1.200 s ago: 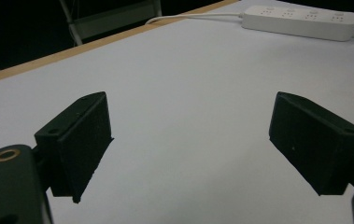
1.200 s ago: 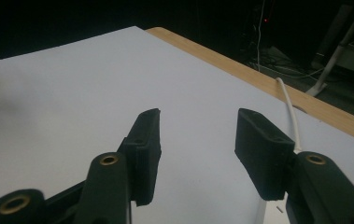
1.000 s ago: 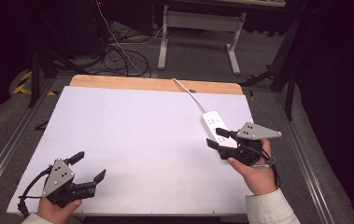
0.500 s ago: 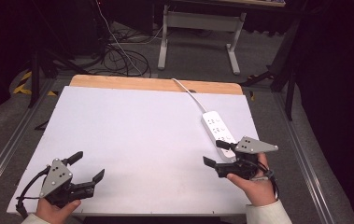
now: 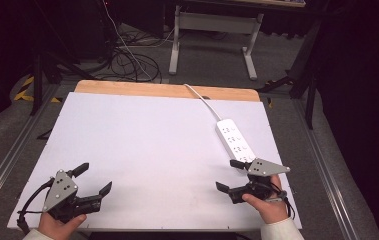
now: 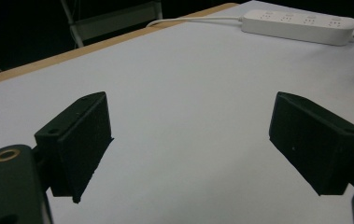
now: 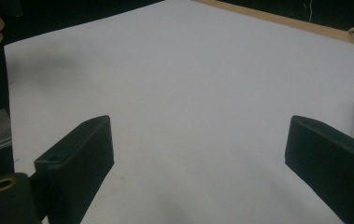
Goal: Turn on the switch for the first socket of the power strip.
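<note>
Now, your right gripper (image 5: 234, 176) has just been opening, nothing btwn its jaws; left gripper (image 5: 95, 178) spread wide too, empty. White plastic power strip (image 5: 235, 140) lies just past the right one, on the white table (image 5: 147, 145). Keep clear of its white cord (image 5: 202, 98) w/ any reach.

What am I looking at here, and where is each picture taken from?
A person at a table holds a hand-operated gripper in each hand. The high view looks down from above: left gripper, right gripper. The other two views come from cameras riding on the grippers, looking along their black fingers. On the white tabletop lies a power strip with its cord running off the far edge. Both grippers are open and hold nothing; the right one's fingers have just been opening, beside the strip's near end.
</note>
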{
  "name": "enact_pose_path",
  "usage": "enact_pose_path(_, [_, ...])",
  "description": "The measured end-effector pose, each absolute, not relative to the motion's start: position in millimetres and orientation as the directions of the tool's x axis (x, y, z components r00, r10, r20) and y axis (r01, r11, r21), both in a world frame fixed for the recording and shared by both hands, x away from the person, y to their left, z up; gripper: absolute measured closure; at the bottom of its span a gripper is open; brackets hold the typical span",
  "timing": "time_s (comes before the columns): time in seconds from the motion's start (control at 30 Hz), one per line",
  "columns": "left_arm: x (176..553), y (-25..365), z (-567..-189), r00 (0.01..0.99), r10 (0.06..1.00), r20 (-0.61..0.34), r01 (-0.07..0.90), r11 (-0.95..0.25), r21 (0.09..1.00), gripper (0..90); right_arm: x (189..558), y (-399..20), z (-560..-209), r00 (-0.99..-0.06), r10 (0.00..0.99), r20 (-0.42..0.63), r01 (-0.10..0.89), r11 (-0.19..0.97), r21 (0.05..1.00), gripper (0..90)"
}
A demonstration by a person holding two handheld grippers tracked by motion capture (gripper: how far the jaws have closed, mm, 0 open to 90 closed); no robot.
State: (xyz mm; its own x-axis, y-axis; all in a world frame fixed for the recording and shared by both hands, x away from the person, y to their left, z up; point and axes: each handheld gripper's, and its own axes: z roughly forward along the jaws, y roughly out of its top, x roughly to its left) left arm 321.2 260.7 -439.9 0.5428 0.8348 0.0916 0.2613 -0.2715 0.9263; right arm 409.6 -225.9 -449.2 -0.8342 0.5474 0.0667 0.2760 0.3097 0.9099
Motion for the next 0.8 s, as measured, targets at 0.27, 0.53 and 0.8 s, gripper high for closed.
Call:
enact_pose_path(0.27, [320.4, 261.8, -442.7, 0.539, 0.838, 0.083, 0.272, -0.267, 0.925, 13.3, 404.2, -226.7, -472.4, -0.824, 0.565, 0.052, 0.282, 0.329, 0.901, 8.4])
enact_pose_path(0.53, [321.3, 263.8, -448.6, 0.529, 0.842, 0.105, 0.261, -0.280, 0.924, 12.3, 400.4, -228.9, -478.0, -0.820, 0.571, 0.042, 0.298, 0.364, 0.882, 11.1])
enact_pose_path(0.8, [327.0, 267.2, -450.9, 0.533, 0.844, 0.063, 0.302, -0.259, 0.917, 12.3, 400.5, -230.8, -476.1, -0.818, 0.574, 0.020, 0.276, 0.363, 0.890, 6.5])
